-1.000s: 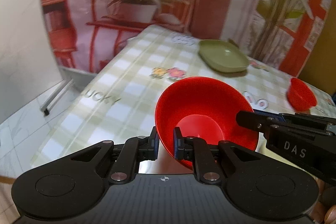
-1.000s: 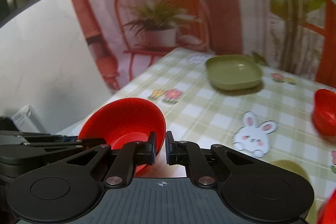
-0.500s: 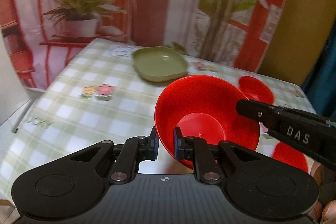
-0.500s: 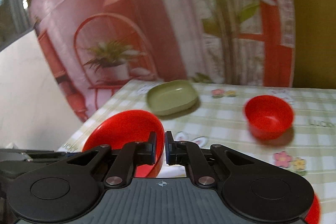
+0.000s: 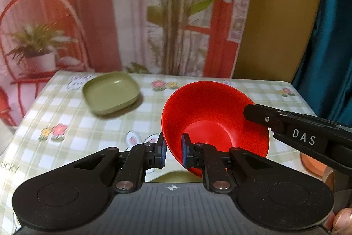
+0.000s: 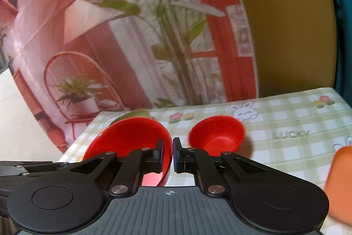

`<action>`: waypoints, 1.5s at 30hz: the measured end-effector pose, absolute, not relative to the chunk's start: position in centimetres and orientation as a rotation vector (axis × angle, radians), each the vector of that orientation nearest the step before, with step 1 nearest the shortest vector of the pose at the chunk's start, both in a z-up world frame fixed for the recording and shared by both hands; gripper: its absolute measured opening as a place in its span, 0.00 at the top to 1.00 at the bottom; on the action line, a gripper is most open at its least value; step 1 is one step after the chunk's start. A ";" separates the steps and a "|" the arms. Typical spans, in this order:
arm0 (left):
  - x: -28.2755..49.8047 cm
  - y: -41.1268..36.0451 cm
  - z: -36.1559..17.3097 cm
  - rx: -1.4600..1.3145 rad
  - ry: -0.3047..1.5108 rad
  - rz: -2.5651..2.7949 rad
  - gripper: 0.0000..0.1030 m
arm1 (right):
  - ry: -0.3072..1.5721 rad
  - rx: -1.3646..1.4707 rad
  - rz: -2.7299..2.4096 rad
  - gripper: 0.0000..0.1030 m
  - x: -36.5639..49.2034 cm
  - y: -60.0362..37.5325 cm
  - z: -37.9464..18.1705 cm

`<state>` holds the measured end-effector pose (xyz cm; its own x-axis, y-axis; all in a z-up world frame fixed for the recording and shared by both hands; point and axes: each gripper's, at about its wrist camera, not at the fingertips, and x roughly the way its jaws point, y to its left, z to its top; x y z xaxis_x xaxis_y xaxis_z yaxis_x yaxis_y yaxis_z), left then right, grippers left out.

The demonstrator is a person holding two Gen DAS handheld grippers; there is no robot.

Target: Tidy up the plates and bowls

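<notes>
A printed backdrop (image 5: 136,14) of red chairs and green plants fills the upper half of both views, with a mustard wall (image 5: 279,21) at upper right; below it a table (image 5: 92,124) in a green-and-white checked cloth with flowers and rabbits spans the middle of each frame. In the left wrist view a red bowl (image 5: 211,116) sits tilted at centre, lifted off the cloth; the left gripper (image 5: 172,152) at lower centre pinches its near rim, one pad outside the wall and one inside, the jaws narrow; the right gripper (image 5: 253,112) reaches in from the right edge and meets the bowl's far right rim. In the right wrist view that gripper's jaws stand nearly closed on the bowl's rim at lower centre. A green plate (image 5: 111,95) lies on the cloth at left of centre in the left wrist view, well apart from the bowl. A smaller red bowl (image 6: 216,134) rests on the cloth right of centre in the right wrist view; an orange thing (image 6: 340,182), blurred, shows at that frame's right edge.
</notes>
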<state>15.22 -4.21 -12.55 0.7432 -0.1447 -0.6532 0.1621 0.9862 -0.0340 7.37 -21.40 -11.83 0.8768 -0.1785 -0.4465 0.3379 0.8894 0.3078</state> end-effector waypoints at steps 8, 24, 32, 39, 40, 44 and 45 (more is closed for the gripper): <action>16.7 -7.2 -12.5 0.039 0.711 -0.219 0.85 | 0.409 0.382 -0.318 0.92 6.3 -24.4 -11.2; 19.2 -8.8 -12.6 0.043 0.708 -0.300 0.85 | 0.424 0.410 -0.361 0.92 7.1 -27.5 -11.5; 21.7 -9.6 -13.4 0.063 0.728 -0.323 0.85 | 0.438 0.426 -0.373 0.93 8.9 -29.3 -12.1; 24.0 -10.3 -14.3 0.083 0.739 -0.336 0.85 | 0.453 0.423 -0.382 0.93 10.9 -30.7 -13.2; 24.3 -10.4 -14.5 0.089 0.741 -0.337 0.85 | 0.457 0.426 -0.382 0.93 11.2 -30.9 -13.4; 25.6 -10.8 -15.4 0.095 0.762 -0.338 0.85 | 0.477 0.434 -0.389 0.93 12.3 -31.8 -14.6; 26.0 -11.0 -15.7 0.096 0.769 -0.343 0.85 | 0.481 0.437 -0.391 0.93 12.5 -32.1 -14.8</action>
<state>26.04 -10.96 -15.68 0.6661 -0.2685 -0.6959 0.3379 0.9404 -0.0395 12.55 -32.06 -14.80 0.8167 -0.2543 -0.5181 0.4550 0.8360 0.3068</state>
